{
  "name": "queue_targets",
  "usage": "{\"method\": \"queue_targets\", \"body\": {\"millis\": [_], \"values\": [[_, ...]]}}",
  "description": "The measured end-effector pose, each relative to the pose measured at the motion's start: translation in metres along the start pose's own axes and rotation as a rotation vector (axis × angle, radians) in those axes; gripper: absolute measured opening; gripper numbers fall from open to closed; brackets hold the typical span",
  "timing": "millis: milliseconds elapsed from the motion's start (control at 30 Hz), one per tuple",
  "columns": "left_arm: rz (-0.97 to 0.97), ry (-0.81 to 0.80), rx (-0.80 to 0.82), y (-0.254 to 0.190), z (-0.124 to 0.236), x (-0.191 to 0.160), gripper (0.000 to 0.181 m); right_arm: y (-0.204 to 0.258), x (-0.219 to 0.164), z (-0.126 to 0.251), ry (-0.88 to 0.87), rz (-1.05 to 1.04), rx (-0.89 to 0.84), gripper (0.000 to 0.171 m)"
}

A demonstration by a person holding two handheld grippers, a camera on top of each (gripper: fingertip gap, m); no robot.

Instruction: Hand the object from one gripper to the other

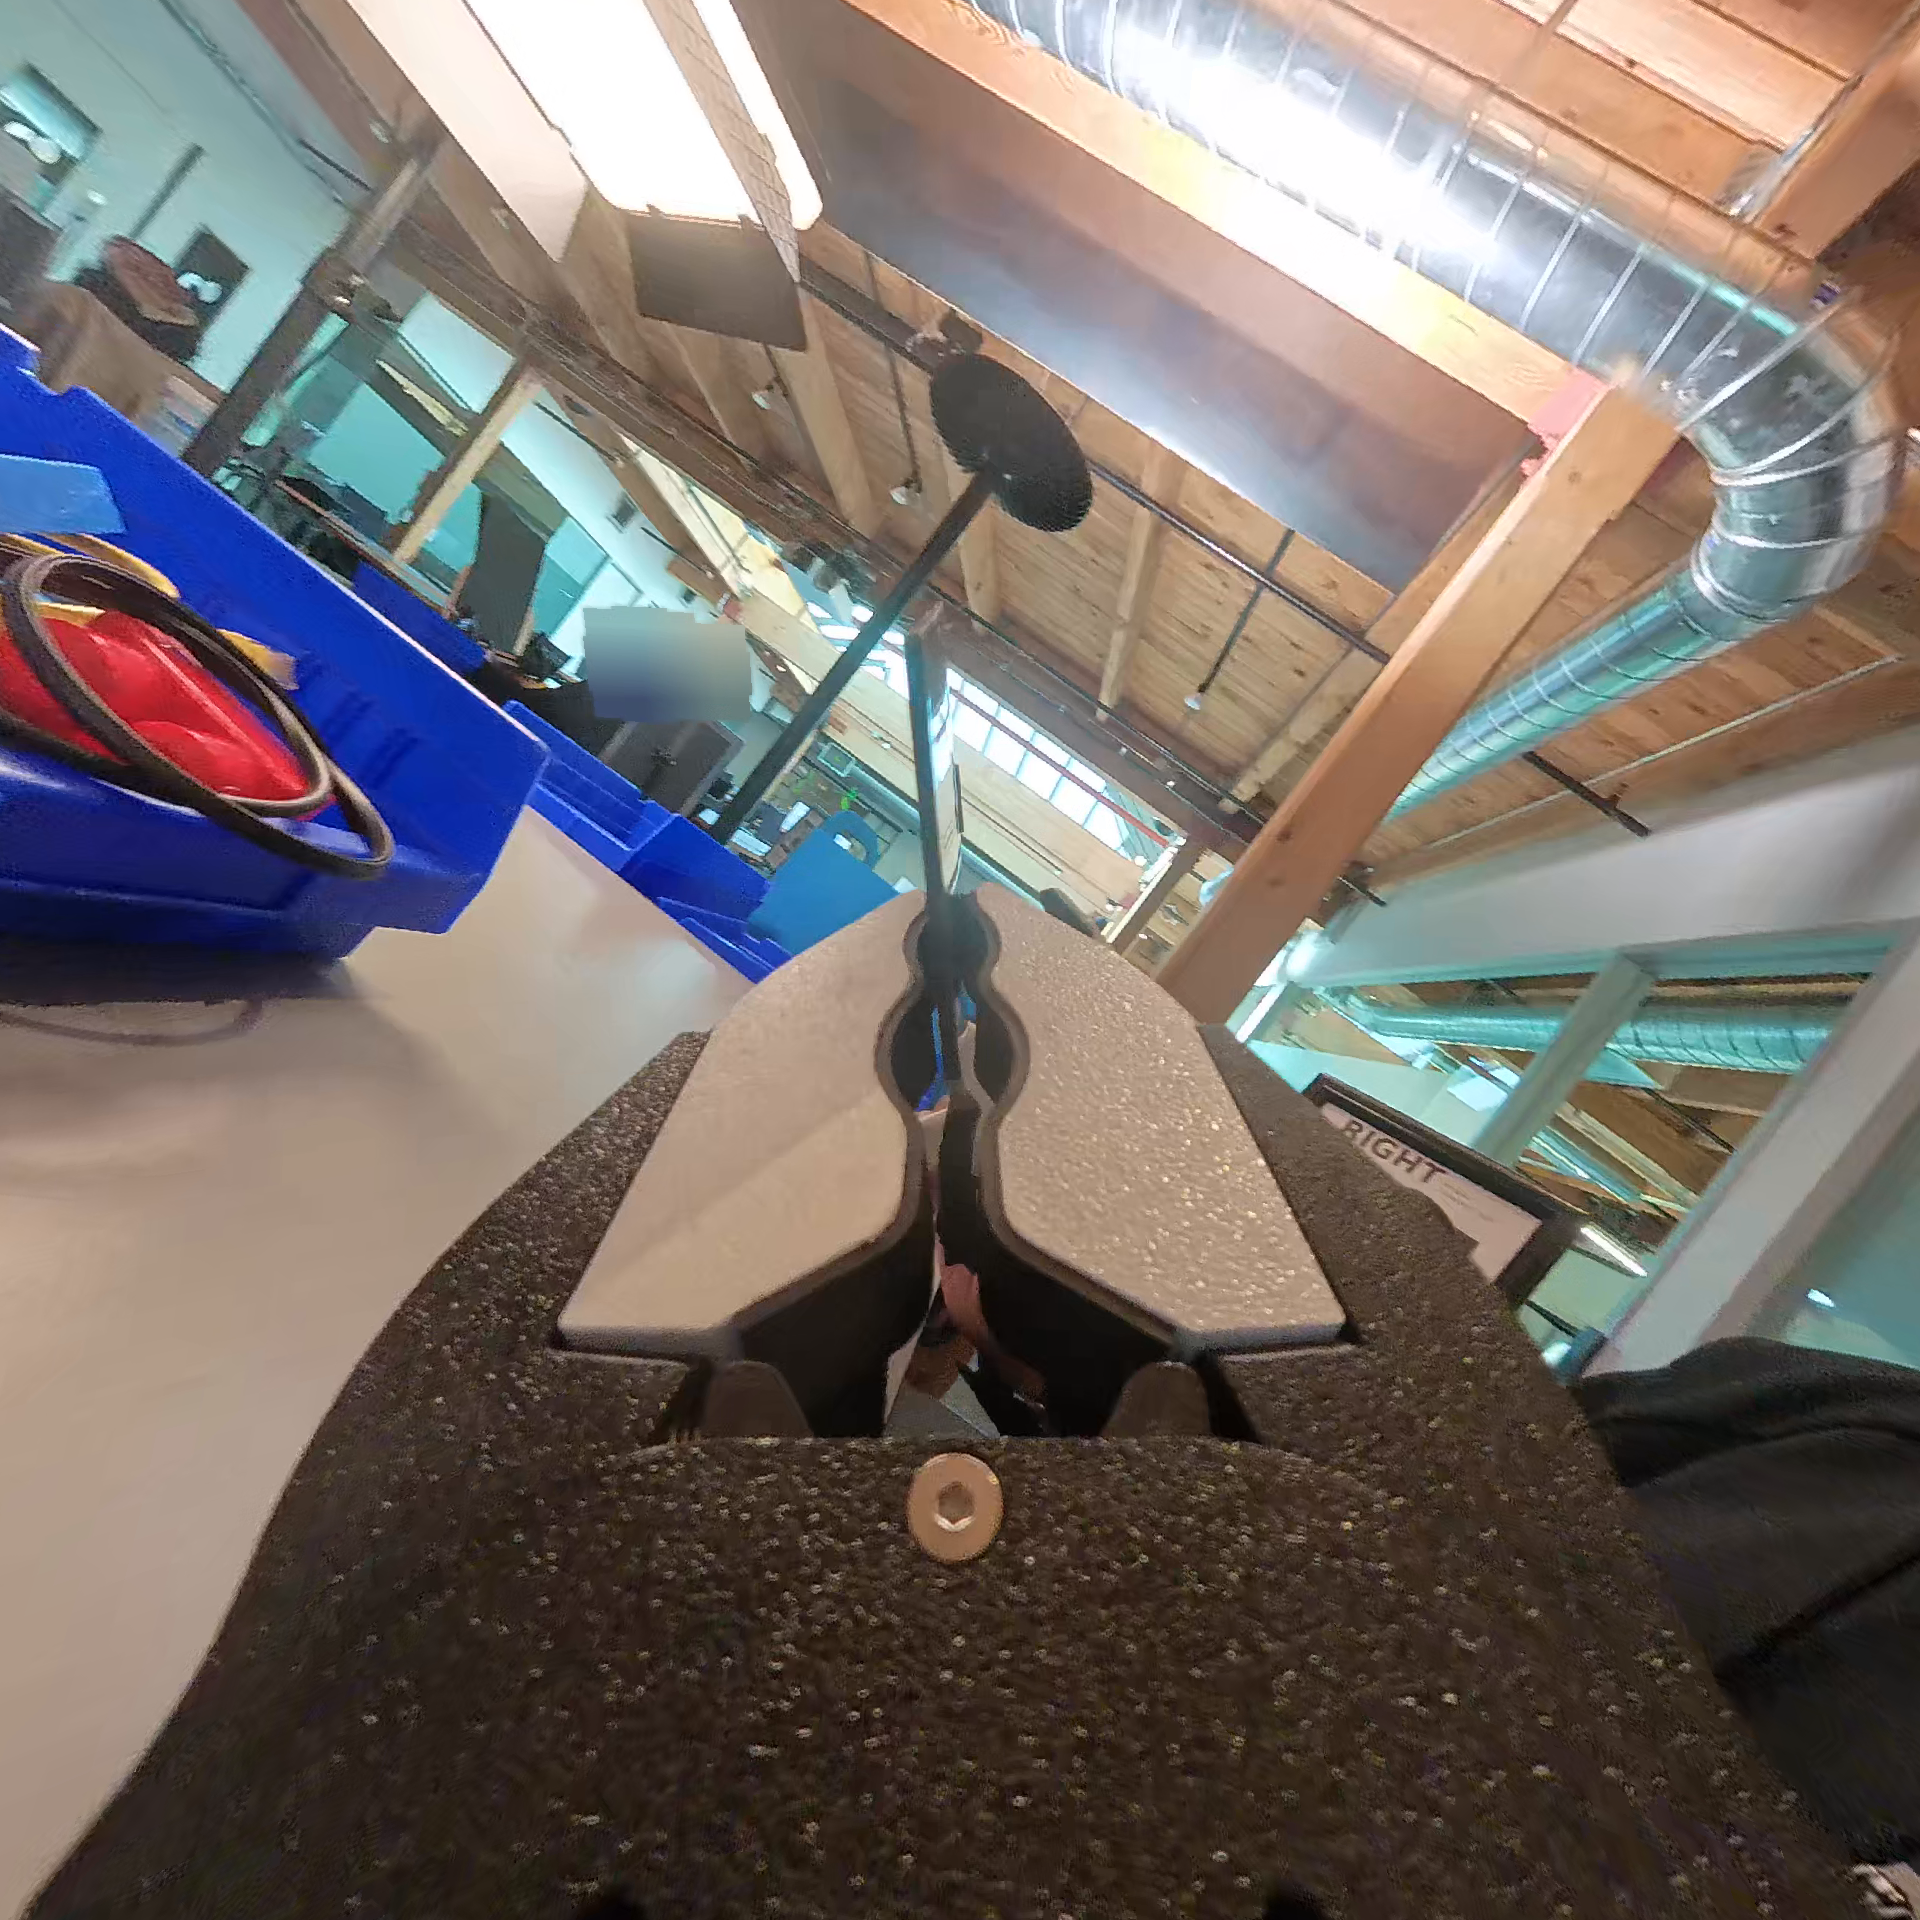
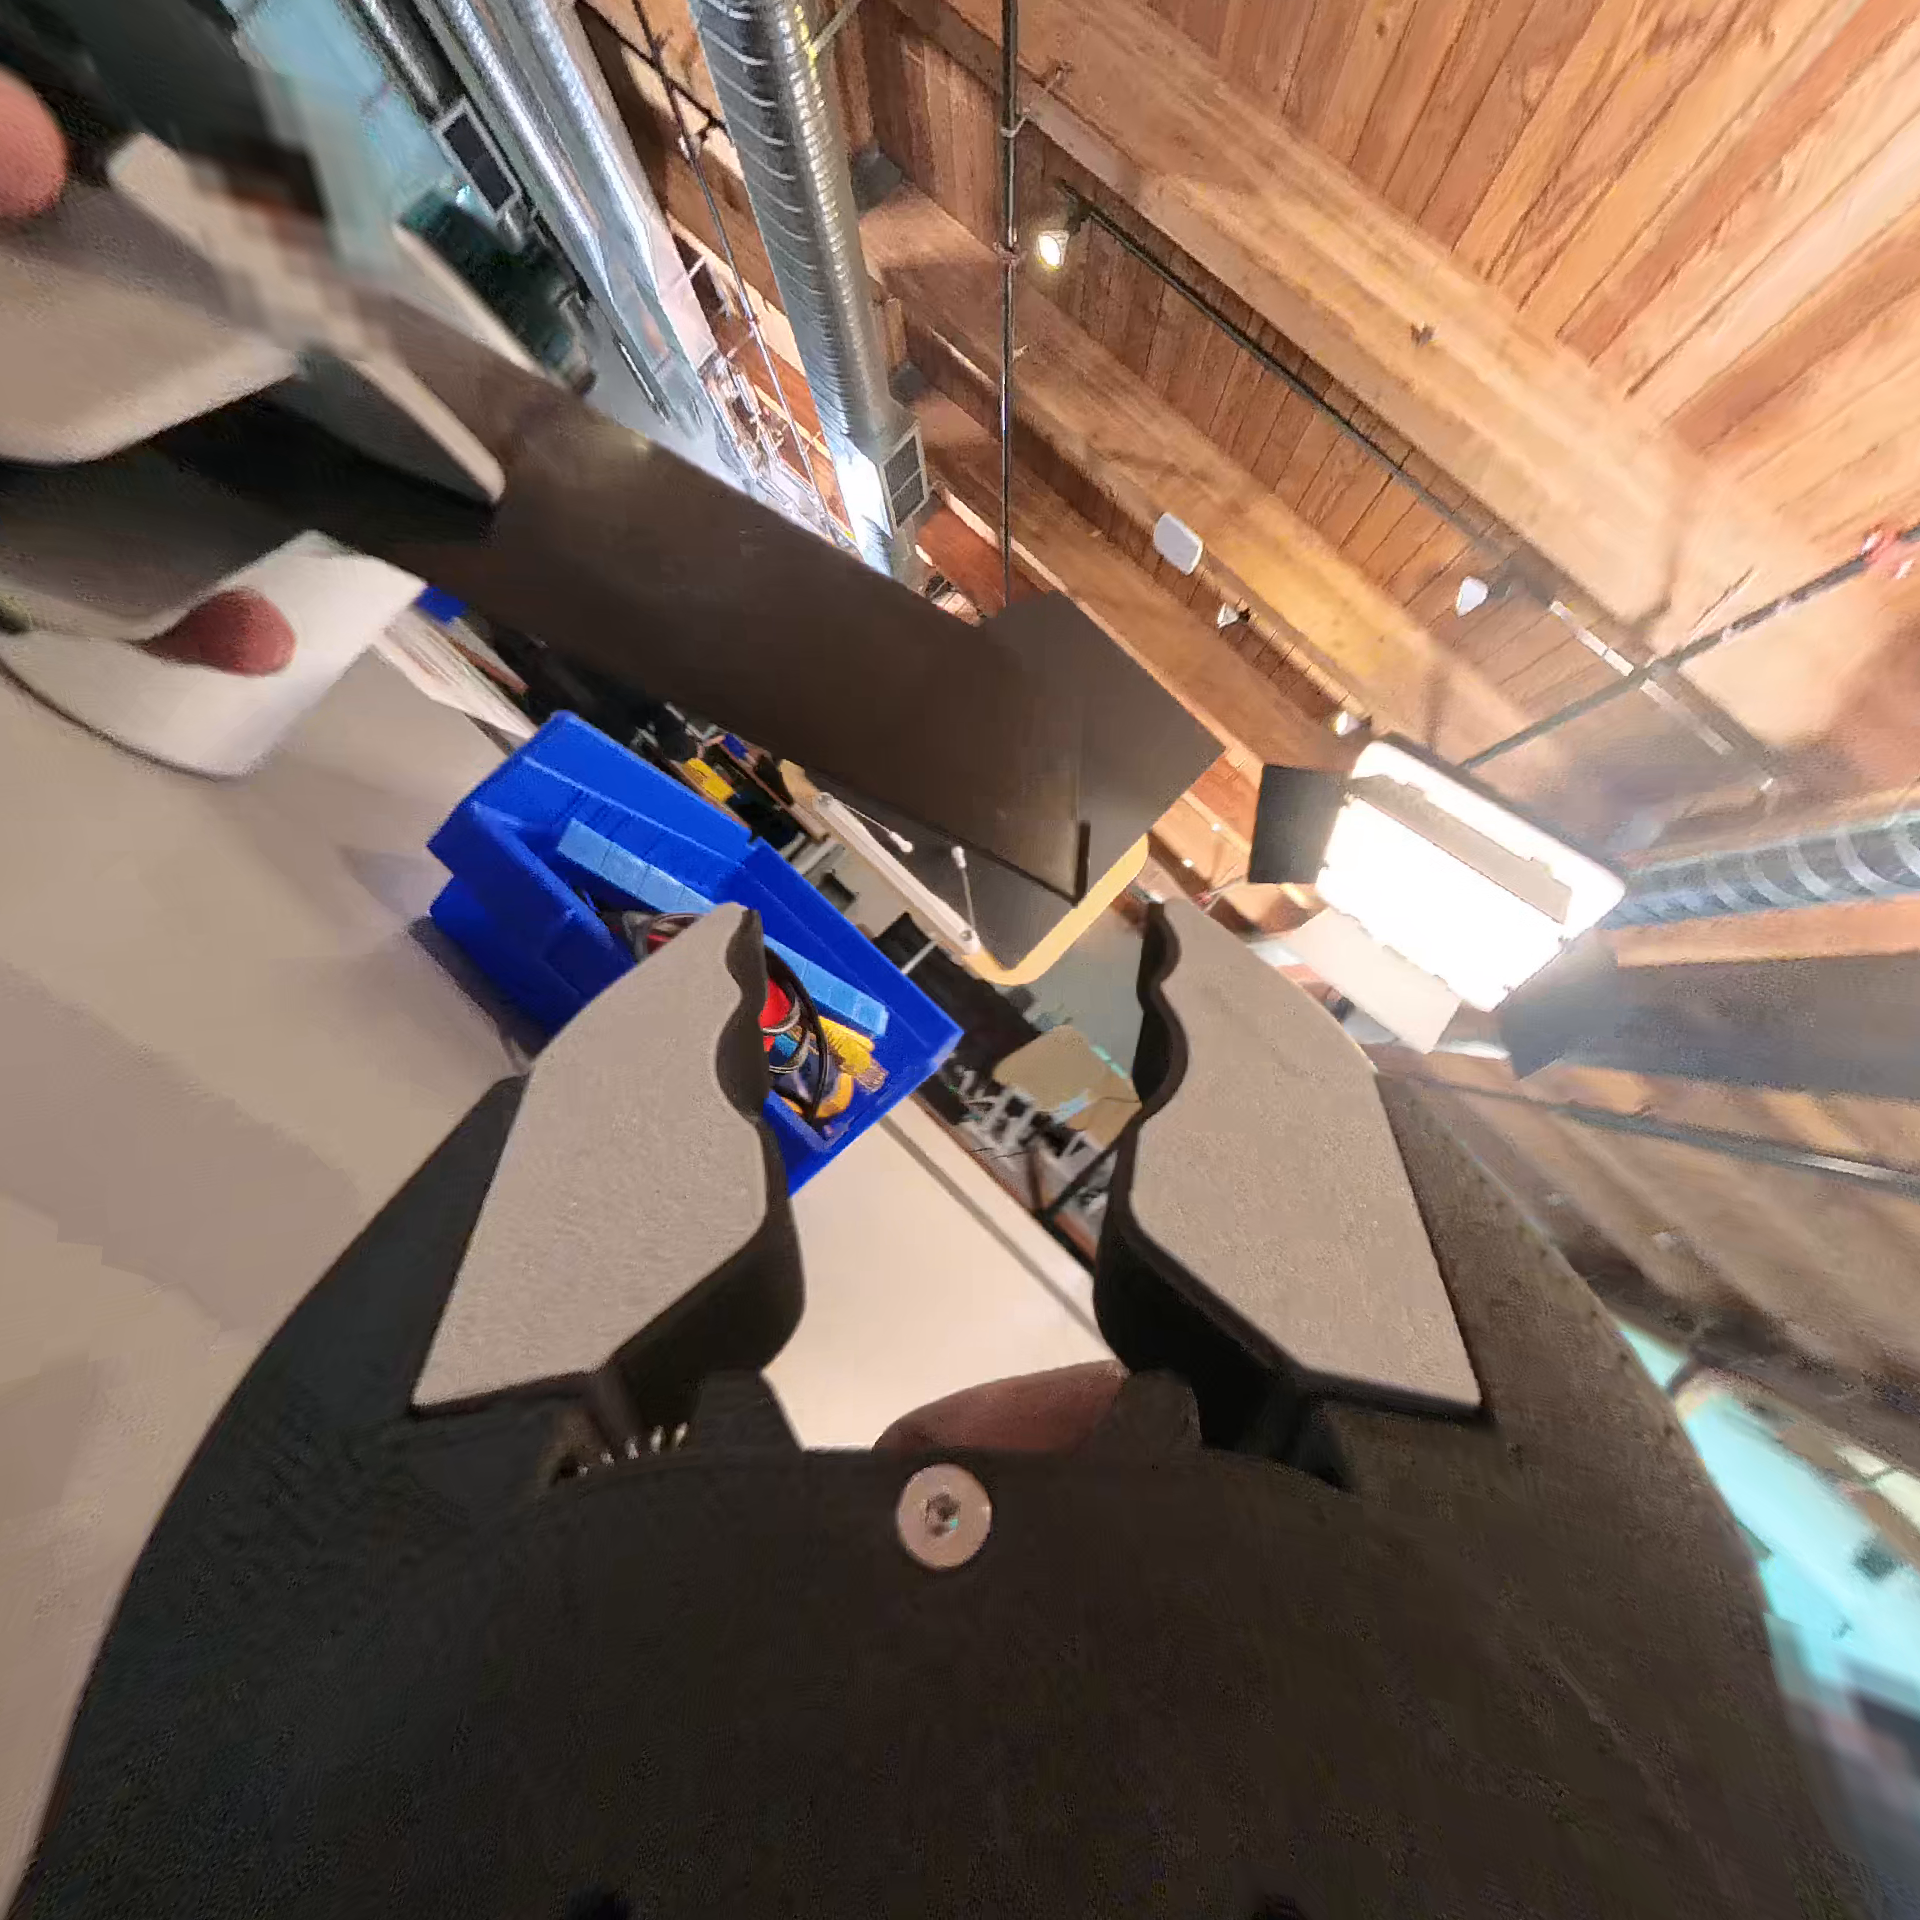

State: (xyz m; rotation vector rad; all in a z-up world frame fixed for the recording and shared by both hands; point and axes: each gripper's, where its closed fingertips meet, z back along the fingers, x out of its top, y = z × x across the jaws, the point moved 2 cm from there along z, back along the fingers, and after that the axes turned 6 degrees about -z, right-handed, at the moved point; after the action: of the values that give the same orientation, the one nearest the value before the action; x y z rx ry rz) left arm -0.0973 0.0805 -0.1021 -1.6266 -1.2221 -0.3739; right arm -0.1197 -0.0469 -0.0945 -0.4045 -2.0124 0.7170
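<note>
My left gripper [image 1: 951, 904] is shut on a thin black flat sheet [image 1: 928, 727]. I see the sheet edge-on, rising from the fingertips. In the right wrist view the same sheet [image 2: 831, 665] reaches from the left gripper [image 2: 343, 416] at the upper left, which a hand holds, to the middle of the frame. My right gripper [image 2: 951, 920] is open and empty. Its fingertips are just below the sheet's free end and do not touch it.
A blue bin [image 1: 343, 727] holding a red thing and a black ring stands on the pale table [image 1: 260, 1195]; it also shows in the right wrist view [image 2: 540, 831]. More blue bins [image 1: 665, 831] lie behind. A black stand with a round head [image 1: 1008, 447] rises beyond. A framed sign [image 1: 1434, 1174] and dark cloth [image 1: 1766, 1538] lie to the right.
</note>
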Motion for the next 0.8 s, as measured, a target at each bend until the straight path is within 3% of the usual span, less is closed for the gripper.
{"method": "queue_targets", "body": {"millis": [167,333,400,467,533,567,700,800], "values": [[-0.015,0.041,0.107,0.002,0.003,-0.017,0.002,0.027,0.008,-0.009,-0.031,0.098,0.059,0.072],[0.060,0.007,0.117,-0.006,0.008,-0.022,0.002,0.048,0.014,-0.017,-0.053,0.116,0.133,0.071],[0.070,0.006,0.102,-0.013,0.008,-0.023,0.003,0.051,0.012,-0.021,-0.040,0.130,0.133,0.060],[0.034,0.000,0.065,-0.024,0.007,-0.023,0.011,0.051,0.010,-0.024,-0.039,0.091,0.138,0.038],[-0.058,-0.020,-0.001,-0.043,0.004,-0.018,0.043,0.046,0.013,-0.025,-0.052,-0.030,0.180,0.013],[-0.108,-0.021,-0.036,-0.053,0.003,-0.017,0.054,0.045,0.013,-0.026,-0.049,-0.105,0.224,0.012],[-0.327,-0.108,-0.097,-0.082,0.010,-0.008,0.065,0.028,0.019,-0.031,-0.061,-0.533,0.349,0.004],[-0.426,-0.148,-0.030,-0.078,0.019,0.001,0.065,0.024,0.022,-0.033,-0.058,-0.872,0.544,0.002]]}}
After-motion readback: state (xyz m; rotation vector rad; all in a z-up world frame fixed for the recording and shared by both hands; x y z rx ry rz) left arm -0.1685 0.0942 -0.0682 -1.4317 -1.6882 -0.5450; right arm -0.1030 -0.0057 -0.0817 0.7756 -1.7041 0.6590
